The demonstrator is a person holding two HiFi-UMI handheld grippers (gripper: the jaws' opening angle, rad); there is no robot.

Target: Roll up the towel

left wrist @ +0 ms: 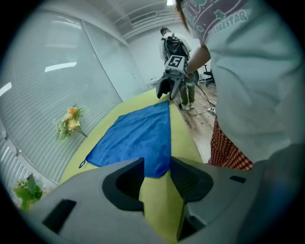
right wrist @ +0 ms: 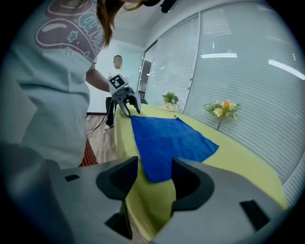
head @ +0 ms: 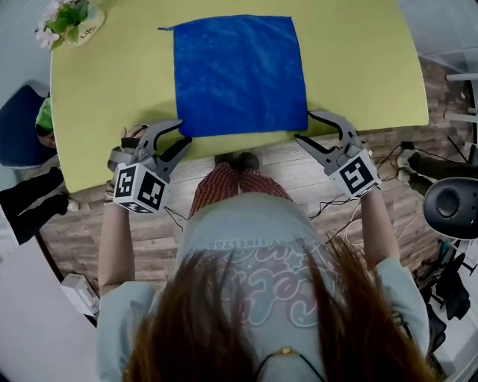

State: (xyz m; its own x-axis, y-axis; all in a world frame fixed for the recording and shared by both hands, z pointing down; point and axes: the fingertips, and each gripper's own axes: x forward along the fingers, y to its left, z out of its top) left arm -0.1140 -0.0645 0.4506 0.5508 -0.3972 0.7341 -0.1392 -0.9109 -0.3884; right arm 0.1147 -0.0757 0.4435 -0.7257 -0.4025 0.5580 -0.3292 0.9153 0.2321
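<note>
A blue towel (head: 239, 74) lies flat and spread out on the yellow-green table (head: 112, 89), its near edge close to the table's front edge. My left gripper (head: 183, 133) stands open at the towel's near left corner. My right gripper (head: 304, 127) stands open at the near right corner. In the left gripper view the towel (left wrist: 138, 136) ends in a corner just beyond the open jaws (left wrist: 157, 164), with bare table between them. The right gripper view shows the same: the towel (right wrist: 167, 138) lies just ahead of the open jaws (right wrist: 155, 167). Neither gripper holds anything.
A small bunch of flowers (head: 67, 19) stands at the table's far left corner. The table's front edge (head: 246, 145) runs right below both grippers. Cables and a black round stool (head: 452, 209) are on the wooden floor to the right. A person (right wrist: 116, 62) stands in the background.
</note>
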